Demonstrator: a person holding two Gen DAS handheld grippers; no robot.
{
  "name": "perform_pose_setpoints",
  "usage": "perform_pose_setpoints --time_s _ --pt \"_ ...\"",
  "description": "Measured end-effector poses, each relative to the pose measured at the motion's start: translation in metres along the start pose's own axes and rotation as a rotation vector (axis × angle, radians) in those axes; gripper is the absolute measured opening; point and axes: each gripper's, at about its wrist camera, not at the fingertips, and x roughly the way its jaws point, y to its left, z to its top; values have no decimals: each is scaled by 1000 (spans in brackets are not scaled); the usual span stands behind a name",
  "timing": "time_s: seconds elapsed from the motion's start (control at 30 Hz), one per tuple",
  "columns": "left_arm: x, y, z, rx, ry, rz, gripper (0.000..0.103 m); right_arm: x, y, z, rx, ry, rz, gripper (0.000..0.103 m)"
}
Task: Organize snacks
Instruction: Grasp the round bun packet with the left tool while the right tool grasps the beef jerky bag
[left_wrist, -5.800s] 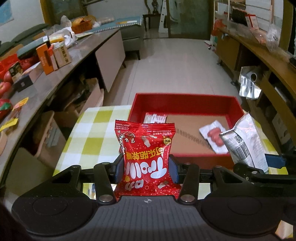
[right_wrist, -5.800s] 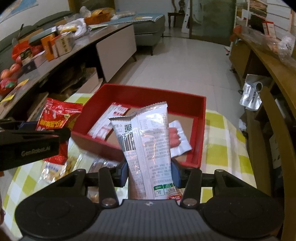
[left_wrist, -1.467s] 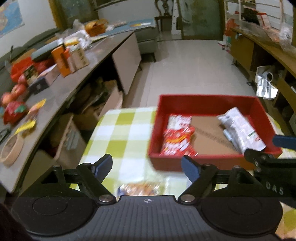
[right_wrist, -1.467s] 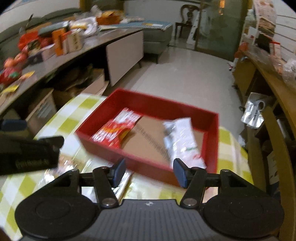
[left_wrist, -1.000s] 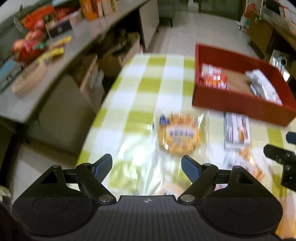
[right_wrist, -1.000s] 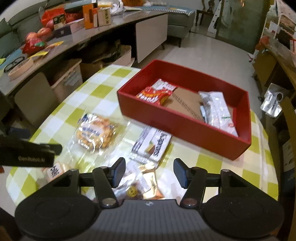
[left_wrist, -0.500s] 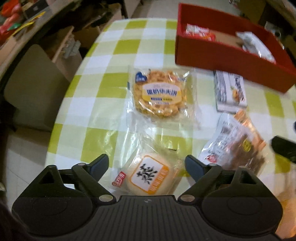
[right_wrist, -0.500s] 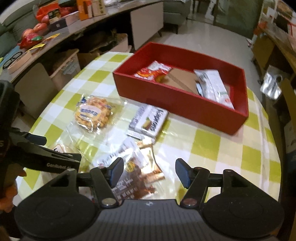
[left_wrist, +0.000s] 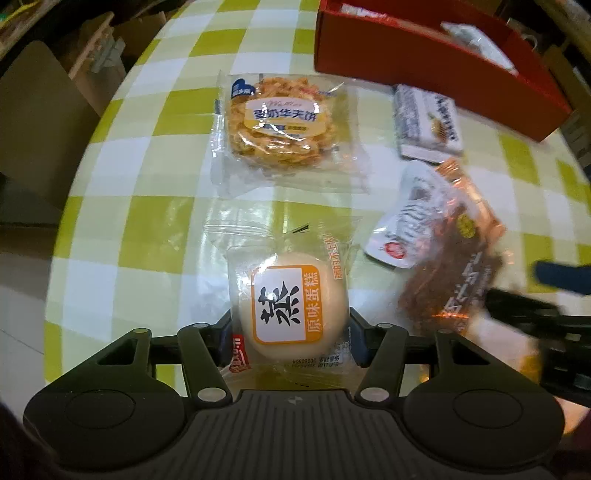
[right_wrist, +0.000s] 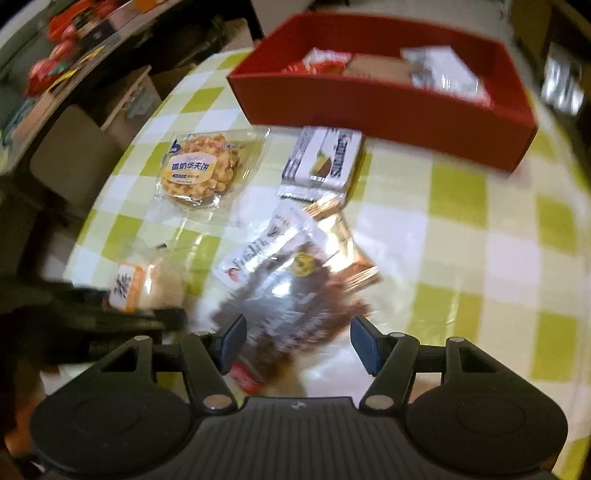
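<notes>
Checked green-and-white tabletop (left_wrist: 155, 206) carries the round cream bun in clear wrap (left_wrist: 291, 306) squarely between the left gripper (left_wrist: 290, 334) jaws, which are closing onto its sides, while the right gripper (right_wrist: 297, 338) jaws stand spread astride the brown foil packet (right_wrist: 291, 306).

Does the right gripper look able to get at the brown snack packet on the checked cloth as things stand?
Probably yes. The right gripper hangs just over the brown snack packet with its jaws apart on either side of the near end, and nothing lies on top. The left gripper beside it is busy with the steamed cake.

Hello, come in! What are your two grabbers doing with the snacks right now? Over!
Left gripper closing around the steamed cake pack. Right gripper open over the brown snack bag, not gripping. Red box behind, nothing in the way.
</notes>
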Motion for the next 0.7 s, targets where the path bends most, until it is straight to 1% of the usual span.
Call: perform_pose_setpoints --time_s 0.07,0.13,0.17,0.2,0.27,0.37,0.43,0.5,0.6,0.63,0.7 --pt "-4 0 -3 1 -4 -27 64 8 -2 4 48 17 25 72" --pt "-4 -2 -7 -1 -6 -25 64 13 -3 7 75 21 20 72" --pt "-3 -1 -8 -5 -6 -23 64 15 -3 9 91 22 15 73" --pt "-3 -1 -10 -14 -7 -23 64 17 -3 11 108 22 15 76" --pt "-5 -2 -6 -29 -15 -21 65 18 -1 14 131 4 22 78" --pt "-9 -1 -6 -49 -41 1 65 19 4 17 160 -24 28 78" --pt "-10 1 -5 -62 -48 12 65 22 10 20 143 -35 14 81" --pt "-9 2 -5 -71 -42 9 65 28 20 23 103 -44 -23 86" --pt "-7 5 -9 -83 -30 18 65 34 34 25 7 -61 -89 86" --pt "-6 5 -11 -81 -28 20 65 33 35 24 -13 -64 -96 86" --pt "-5 7 -15 -86 -23 22 65 25 27 22 11 -69 -82 85"
